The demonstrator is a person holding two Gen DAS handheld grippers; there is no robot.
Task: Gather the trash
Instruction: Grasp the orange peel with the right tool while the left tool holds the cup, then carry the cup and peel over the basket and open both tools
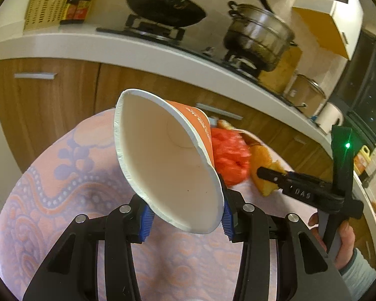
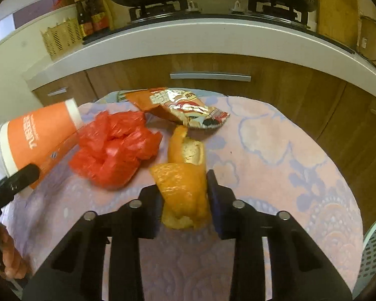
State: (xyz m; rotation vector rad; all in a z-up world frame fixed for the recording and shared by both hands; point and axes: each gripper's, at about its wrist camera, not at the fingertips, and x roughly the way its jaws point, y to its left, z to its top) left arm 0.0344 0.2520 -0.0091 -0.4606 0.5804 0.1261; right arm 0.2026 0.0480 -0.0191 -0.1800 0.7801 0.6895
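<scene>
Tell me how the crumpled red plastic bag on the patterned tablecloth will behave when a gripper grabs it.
The crumpled red plastic bag looks thin and creased, so it will probably collapse and flop rather than hold its shape. It seems very light, so a nudge may slide it across the patterned tablecloth. Its glossy film could slip between the pads unless a thick fold is pinched.

paper cup [image 1: 168, 155]: orange outside with a white rim, white inside, empty; squeezed oval, tipped on its side above the cloth at the left, mouth toward the near side.
orange peel [image 2: 183, 188]: curled strip, bright rind with pale pith showing; near middle, its near end raised between two dark jaws.
red plastic bag [image 2: 115, 148]: crumpled and thin; lying on the patterned cloth between cup and peel.
snack wrapper [image 2: 180, 107]: torn open, orange with a printed foil face; lying flat at the far edge, just beyond the peel.
</scene>
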